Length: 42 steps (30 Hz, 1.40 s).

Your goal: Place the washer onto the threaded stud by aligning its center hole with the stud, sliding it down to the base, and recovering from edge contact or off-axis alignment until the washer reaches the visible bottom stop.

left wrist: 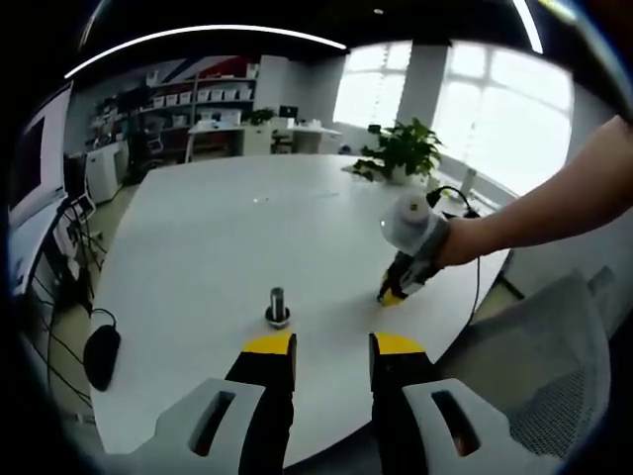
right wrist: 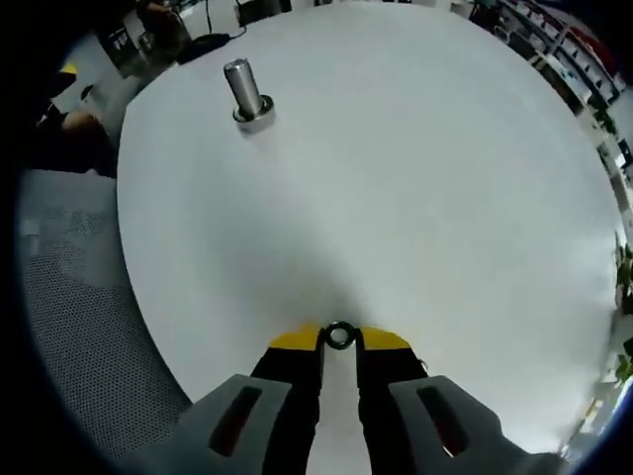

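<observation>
In the right gripper view, the right gripper [right wrist: 339, 341] is seen low over the counter [right wrist: 415, 178], its yellow-tipped jaws drawn close and clenched on the washer [right wrist: 339, 335], a small dark ring held between the tips. The washer is well apart from the threaded stud [right wrist: 245, 92], which stands upright on its round base towards the far left of the white counter surface. A grey mesh chair [right wrist: 69, 297] is seen beside the counter edge at the left.

In the left gripper view, the left gripper [left wrist: 332, 348] is held released, with a clear gap between its two jaws and nothing between them, near the counter's near edge. The threaded stud [left wrist: 277, 306] stands just beyond the left jaw tip. Further right, the right gripper [left wrist: 394, 293] is seen with its tips down at the counter [left wrist: 227, 228], held by a person's hand [left wrist: 457, 242]. A black mouse [left wrist: 102, 355] lies at the left edge, and a potted plant [left wrist: 404, 150] stands at the far side.
</observation>
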Tool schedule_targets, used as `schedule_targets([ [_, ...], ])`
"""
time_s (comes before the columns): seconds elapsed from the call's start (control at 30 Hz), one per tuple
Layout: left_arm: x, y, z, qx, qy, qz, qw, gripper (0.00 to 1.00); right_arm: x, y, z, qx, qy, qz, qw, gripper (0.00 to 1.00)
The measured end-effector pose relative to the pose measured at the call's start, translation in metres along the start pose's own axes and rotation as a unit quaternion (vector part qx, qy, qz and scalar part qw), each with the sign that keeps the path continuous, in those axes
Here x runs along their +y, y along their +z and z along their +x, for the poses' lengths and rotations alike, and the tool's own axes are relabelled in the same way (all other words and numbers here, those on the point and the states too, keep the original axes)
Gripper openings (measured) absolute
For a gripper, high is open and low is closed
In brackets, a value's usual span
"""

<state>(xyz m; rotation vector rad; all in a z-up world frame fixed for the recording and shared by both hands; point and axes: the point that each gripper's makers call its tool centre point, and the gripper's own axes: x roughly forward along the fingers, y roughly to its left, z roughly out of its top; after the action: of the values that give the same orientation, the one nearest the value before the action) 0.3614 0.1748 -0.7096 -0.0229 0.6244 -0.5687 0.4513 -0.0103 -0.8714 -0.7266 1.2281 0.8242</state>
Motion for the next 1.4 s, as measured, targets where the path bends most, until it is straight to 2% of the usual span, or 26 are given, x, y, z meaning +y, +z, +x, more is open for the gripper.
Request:
schedule_targets([
  [0.17, 0.0, 0.0, 0.0, 0.0, 0.001, 0.001, 1.0, 0.27, 0.002, 0.0, 0.0, 0.021, -0.004, -0.018, 0.9996, 0.15],
  [0.37, 0.001, 0.0, -0.001, -0.002, 0.003, 0.0, 1.0, 0.27, 0.002, -0.001, -0.001, 0.012, -0.019, -0.028, 0.9994, 0.15],
  [0.5, 0.0, 0.0, 0.0, -0.001, 0.001, 0.001, 1.0, 0.28, 0.0, -0.003, -0.003, -0.025, -0.019, 0.01, 0.9995, 0.14],
  [0.57, 0.0, 0.0, 0.0, -0.001, 0.002, 0.002, 1.0, 0.28, -0.001, -0.005, -0.002, -0.032, -0.011, 0.031, 0.9989, 0.14],
  [0.83, -0.001, -0.001, 0.0, 0.003, 0.001, 0.004, 1.0, 0.28, 0.006, -0.014, -0.006, -0.025, -0.008, 0.021, 0.9995, 0.14],
  [0.93, -0.001, -0.002, 0.0, 0.005, 0.002, 0.006, 1.0, 0.28, 0.004, -0.015, -0.009, -0.04, -0.006, 0.041, 0.9983, 0.14],
  [1.23, -0.003, -0.002, 0.001, 0.007, -0.002, 0.01, 0.9999, 0.28, -0.009, -0.012, -0.035, -0.08, -0.02, 0.06, 0.9948, 0.14],
  [1.4, -0.005, -0.004, 0.001, 0.011, -0.004, 0.015, 0.9998, 0.28, -0.019, -0.025, -0.042, -0.085, -0.02, 0.094, 0.9918, 0.14],
])
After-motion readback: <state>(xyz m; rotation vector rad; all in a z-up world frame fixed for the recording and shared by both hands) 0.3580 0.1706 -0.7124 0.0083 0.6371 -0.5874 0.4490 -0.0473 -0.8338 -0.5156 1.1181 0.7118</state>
